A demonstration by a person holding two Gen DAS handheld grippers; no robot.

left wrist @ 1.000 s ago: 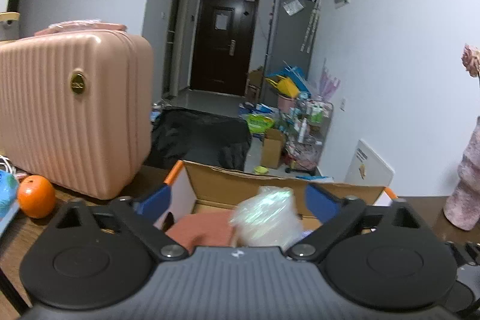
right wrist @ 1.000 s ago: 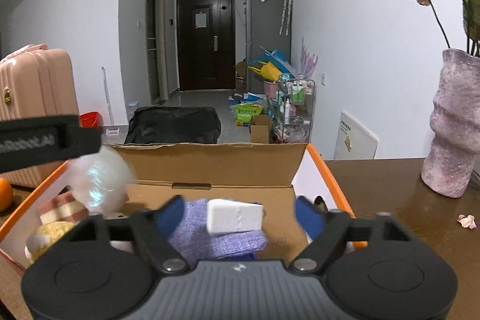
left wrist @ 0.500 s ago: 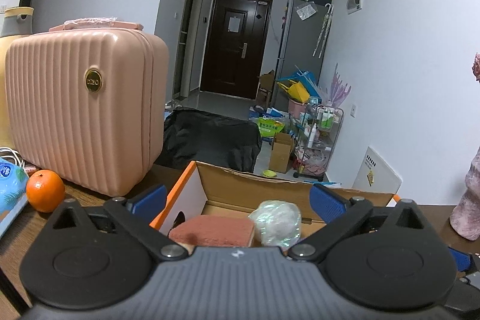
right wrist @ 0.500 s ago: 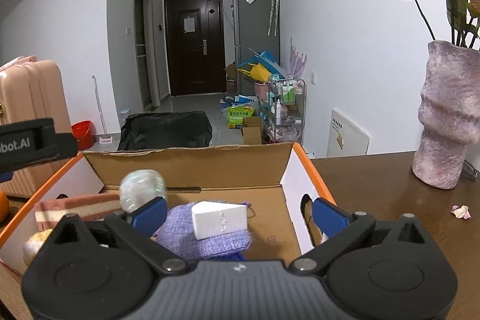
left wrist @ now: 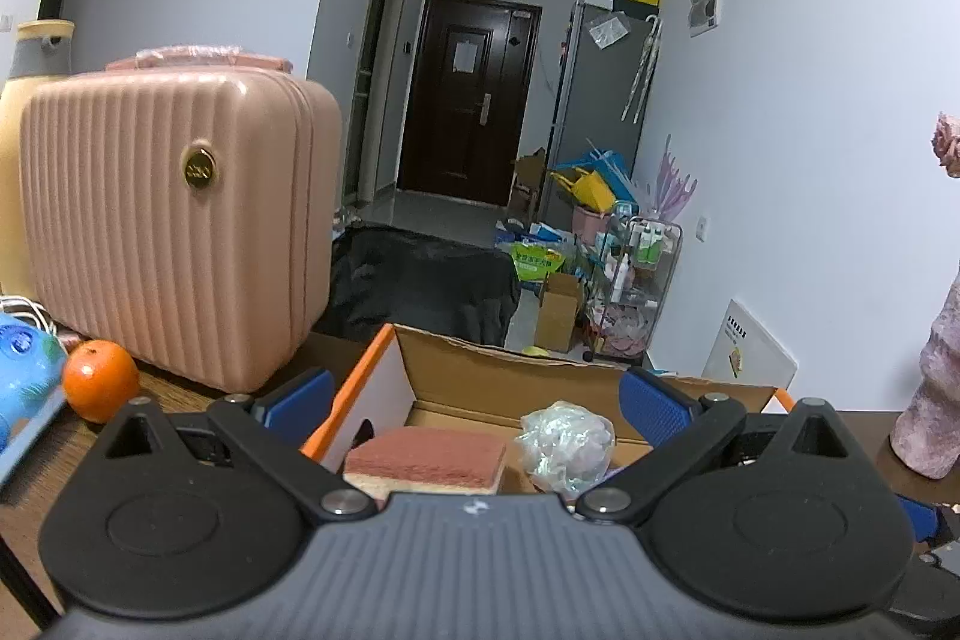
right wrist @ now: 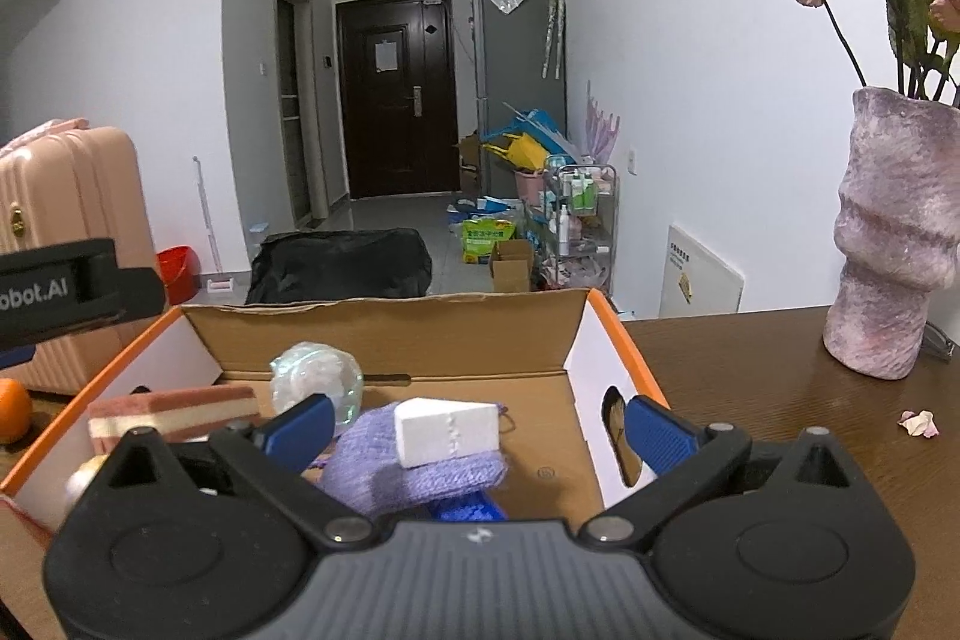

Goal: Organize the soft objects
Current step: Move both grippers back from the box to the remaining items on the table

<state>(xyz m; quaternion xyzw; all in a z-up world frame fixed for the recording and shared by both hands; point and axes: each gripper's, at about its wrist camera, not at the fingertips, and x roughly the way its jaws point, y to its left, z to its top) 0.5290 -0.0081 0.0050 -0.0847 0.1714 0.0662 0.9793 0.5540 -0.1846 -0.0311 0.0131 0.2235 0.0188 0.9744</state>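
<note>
An open cardboard box [right wrist: 384, 334] with orange-edged white end walls sits on the brown table. Inside lie a red-topped sponge [right wrist: 174, 409], a crumpled clear plastic ball [right wrist: 315, 382], a purple knitted cloth [right wrist: 414, 478] and a white foam block [right wrist: 447, 433] on the cloth. My right gripper [right wrist: 477, 430] is open and empty, just above the box's near side. My left gripper [left wrist: 474, 403] is open and empty, at the box's left end; the sponge [left wrist: 426, 463] and plastic ball [left wrist: 567, 445] show between its fingers. The left gripper's body [right wrist: 66, 286] shows in the right wrist view.
A pink ribbed suitcase [left wrist: 174, 226] stands on the table left of the box, with an orange [left wrist: 99, 379] and a blue pack [left wrist: 21, 370] beside it. A purple vase [right wrist: 894, 244] with dried roses stands right of the box. A petal [right wrist: 918, 424] lies near it.
The plastic ball dropped from between my left fingers into the box and now rests beside the sponge. Both grippers drew back a little from the box.
</note>
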